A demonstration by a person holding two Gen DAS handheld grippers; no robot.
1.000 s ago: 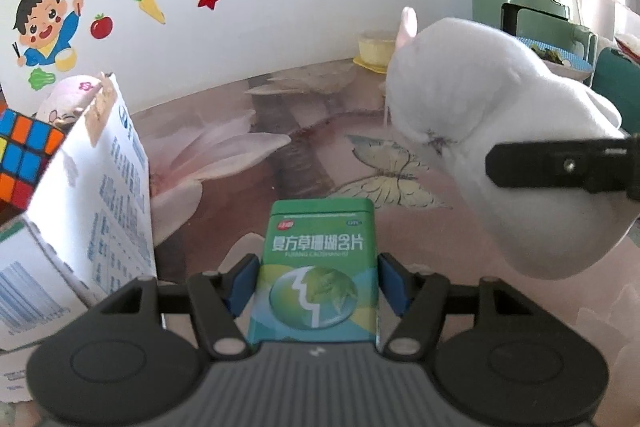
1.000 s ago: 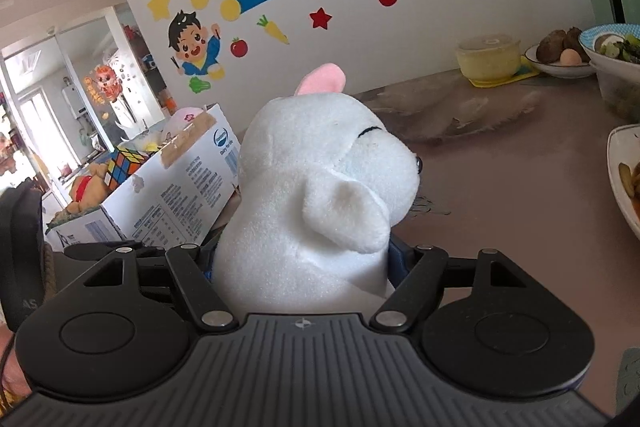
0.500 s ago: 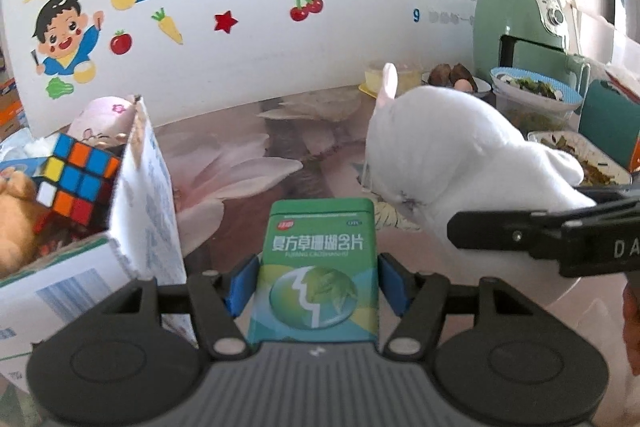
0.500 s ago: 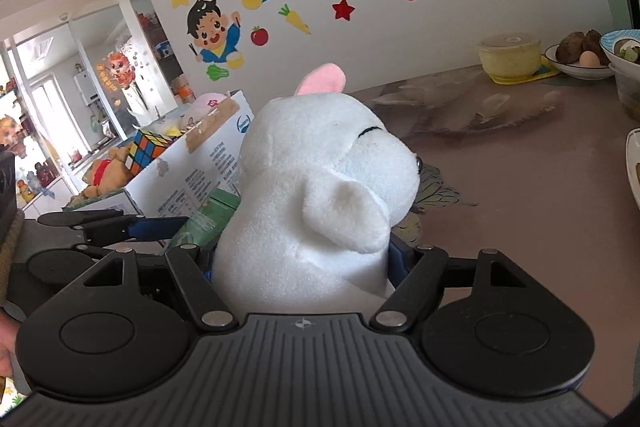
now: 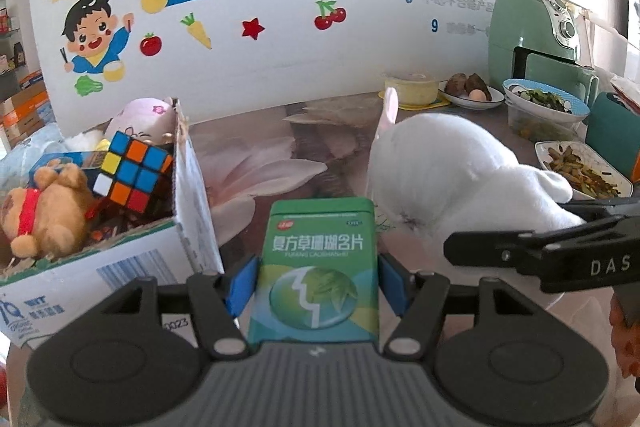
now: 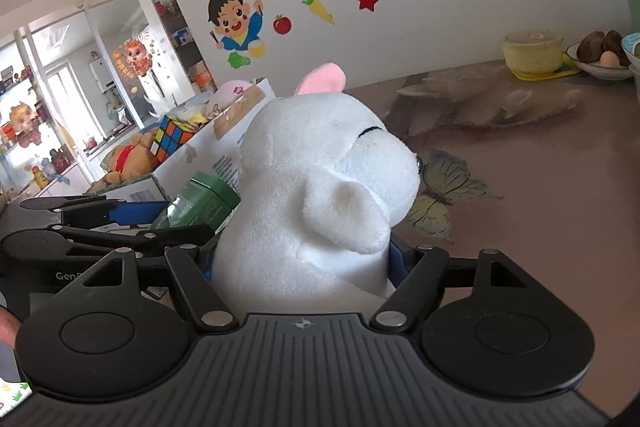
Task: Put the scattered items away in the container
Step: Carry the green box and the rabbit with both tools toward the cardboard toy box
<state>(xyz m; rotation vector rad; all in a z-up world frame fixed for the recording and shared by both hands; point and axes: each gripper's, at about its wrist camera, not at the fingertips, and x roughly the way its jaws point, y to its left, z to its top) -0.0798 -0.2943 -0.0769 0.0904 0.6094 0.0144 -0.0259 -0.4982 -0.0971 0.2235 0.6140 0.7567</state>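
My left gripper is shut on a green tin and holds it in the air just right of the cardboard box. The box holds a Rubik's cube, a brown bear plush and a pink plush. My right gripper is shut on a white plush dog, held up to the right of the tin. The dog and the right gripper's finger also show in the left wrist view. The tin and box show in the right wrist view.
Food dishes stand at the right: a plate of stir-fry, a blue bowl of greens, a plate with an egg and a yellow lidded pot. A green air fryer stands behind. The wall is close behind the table.
Both grippers have risen and shifted towards the box with their loads; the box's inside now shows from above in the left wrist view. The left gripper has come into the right wrist view.
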